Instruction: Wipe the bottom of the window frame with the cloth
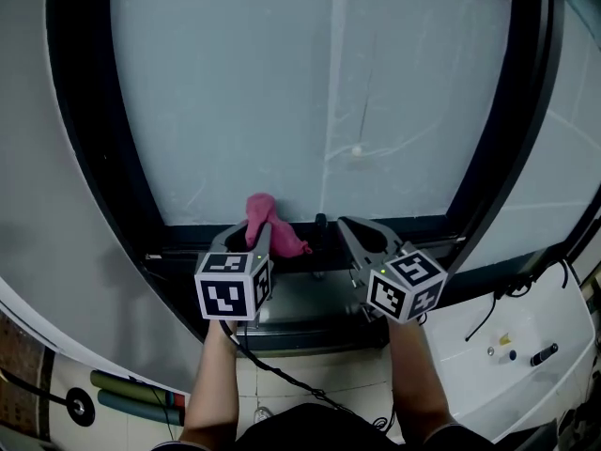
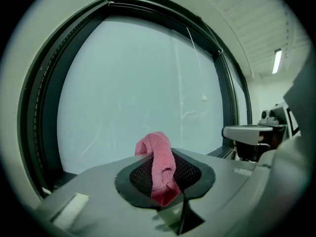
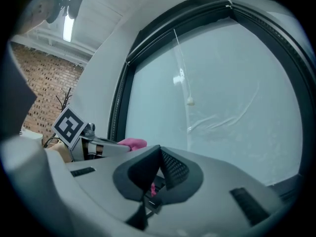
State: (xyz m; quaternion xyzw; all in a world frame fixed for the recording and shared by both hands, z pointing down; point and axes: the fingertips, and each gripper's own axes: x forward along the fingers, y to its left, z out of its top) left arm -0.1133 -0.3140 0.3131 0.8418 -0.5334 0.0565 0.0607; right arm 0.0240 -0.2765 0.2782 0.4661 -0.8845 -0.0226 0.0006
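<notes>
A pink cloth is bunched against the glass just above the bottom of the black window frame. My left gripper is shut on it, and part of the cloth trails right onto the sill. In the left gripper view the cloth runs down between the dark pads and sticks out past the tips. My right gripper points at the same bottom rail, a little to the right of the cloth, shut with nothing in it. In the right gripper view its pads meet, and the cloth shows at the left.
Frosted glass fills the frame, with a thin pull cord ending in a small bead. A white ledge with black cables and small items lies at lower right. Coloured tubes lie at lower left. A brick wall shows far left.
</notes>
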